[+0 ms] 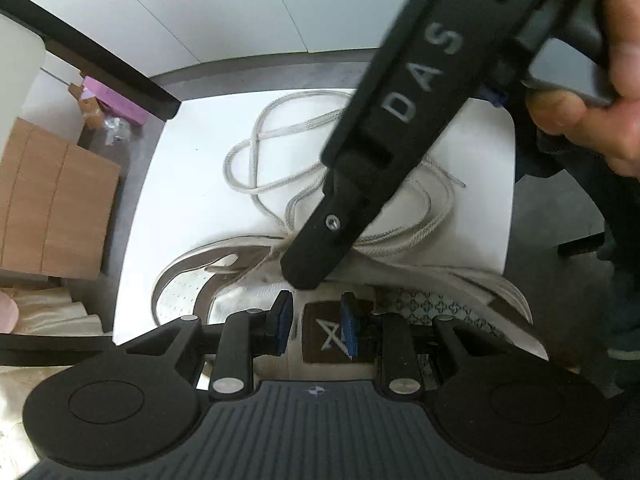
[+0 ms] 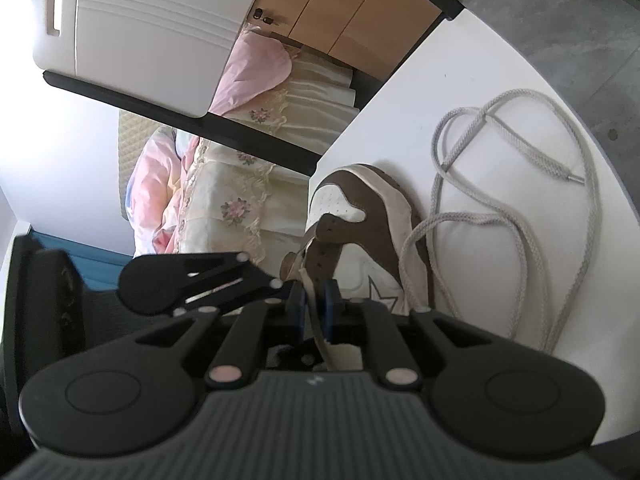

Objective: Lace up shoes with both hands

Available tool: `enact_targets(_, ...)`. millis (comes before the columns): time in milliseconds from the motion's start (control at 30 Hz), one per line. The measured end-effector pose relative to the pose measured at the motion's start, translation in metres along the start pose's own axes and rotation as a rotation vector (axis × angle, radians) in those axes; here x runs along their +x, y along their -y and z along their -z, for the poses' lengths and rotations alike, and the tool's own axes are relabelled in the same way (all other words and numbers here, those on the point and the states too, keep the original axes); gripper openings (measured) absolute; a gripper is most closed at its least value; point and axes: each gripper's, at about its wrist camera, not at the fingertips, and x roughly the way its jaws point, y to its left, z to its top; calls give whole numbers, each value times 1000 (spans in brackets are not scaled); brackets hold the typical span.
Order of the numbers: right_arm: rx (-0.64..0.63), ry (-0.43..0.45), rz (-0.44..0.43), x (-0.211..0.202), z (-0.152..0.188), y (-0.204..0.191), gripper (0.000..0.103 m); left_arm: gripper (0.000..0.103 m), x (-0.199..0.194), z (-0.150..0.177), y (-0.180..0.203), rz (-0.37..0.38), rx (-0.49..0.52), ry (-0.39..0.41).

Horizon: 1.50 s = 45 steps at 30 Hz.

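The left gripper (image 1: 314, 322) hovered with its blue pads (image 1: 283, 316) parted and nothing between them, right over the tongue (image 1: 336, 336) of the brown-and-white shoe (image 1: 188, 284), while the right gripper (image 2: 314, 310) had its pads drawn in on a flat strap-like piece of that shoe (image 2: 362, 216) — lace or upper edge, I could not tell which. The shoe lay on its side on the white table (image 2: 496, 40), near its edge. The grey lace (image 2: 516, 208) trailed from the eyelets in loose loops across the tabletop — its tipped end (image 2: 573, 178) lying free — and a bare hand (image 1: 604, 84) held the right tool.
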Motion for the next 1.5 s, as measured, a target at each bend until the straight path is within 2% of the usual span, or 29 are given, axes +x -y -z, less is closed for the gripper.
enact_targets(167,-10,-11,-2,1,-1,-1,13,30,3,1,-9,16,-42,16)
enact_targets(267,-75,0,15,-3,3,-10,14,30,-5,7,-10,-5,-112,32)
enact_targets(300,-97,4,20,-4,4,-13,17,31,-9,11,-9,-20,-148,44)
enact_targets(367,-141,11,32,-6,7,-19,25,47,-19,20,-8,-53,-257,78)
enact_targets(400,-162,15,37,-7,8,-22,27,49,-24,24,-7,-70,-321,97)
enact_targets(533,-246,47,81,-13,16,-31,31,50,-42,43,5,-150,-548,198)
enact_targets(700,-311,71,137,-13,26,-34,31,50,-58,65,25,-274,-781,344)
enact_targets(800,-357,97,174,-12,34,-38,33,50,-60,73,37,-358,-851,374)
enact_targets(867,-390,103,201,-9,40,-41,34,50,-62,78,45,-382,-857,427)
enact_targets(933,-414,91,215,-2,45,-43,34,50,-60,85,50,-402,-887,438)
enact_targets(1067,-443,97,278,12,52,-45,31,50,-47,107,37,-372,-1035,426)
enact_targets(1100,-444,105,295,14,53,-45,26,49,-46,110,34,-355,-1057,427)
enact_targets(1133,-450,115,310,15,54,-46,22,44,-45,111,32,-331,-1071,431)
enact_targets(1167,-455,121,318,17,54,-46,22,35,-43,111,31,-317,-1076,438)
enact_targets(1267,-463,120,316,21,55,-48,21,19,-40,112,26,-273,-1090,458)
enact_targets(1367,-485,119,316,27,58,-50,21,17,-38,113,23,-243,-1101,473)
enact_targets(1500,-528,115,317,32,60,-55,22,17,-33,120,23,-267,-1132,470)
